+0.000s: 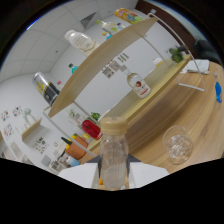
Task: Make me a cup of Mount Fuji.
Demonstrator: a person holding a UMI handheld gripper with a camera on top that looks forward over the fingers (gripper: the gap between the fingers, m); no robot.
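Between the gripper's (114, 172) two fingers, a clear plastic bottle (114, 155) with a pale cap stands up out of the grasp, the fingers pressing on its lower body from either side, so they sit narrow and closed on it. The whole view is rolled over, which suggests the gripper is tilted with the bottle carried off the wood table (200, 125).

The step in hand looks like bringing the bottle to the glass cup (177, 144), which stands on the table just ahead of the fingers and off to one side, apart from the bottle. To do it well, I judge the grip should stay firm low on the bottle while its mouth is brought over the cup's rim before any further tilt; the cap appears to be on, so that may need dealing with first. Something pale lies in the cup, but what it is cannot be told.

Beyond, a red can (91, 128) sits on a low shelf, and farther still wooden shelves (115, 42) carry other bottles against the white wall.
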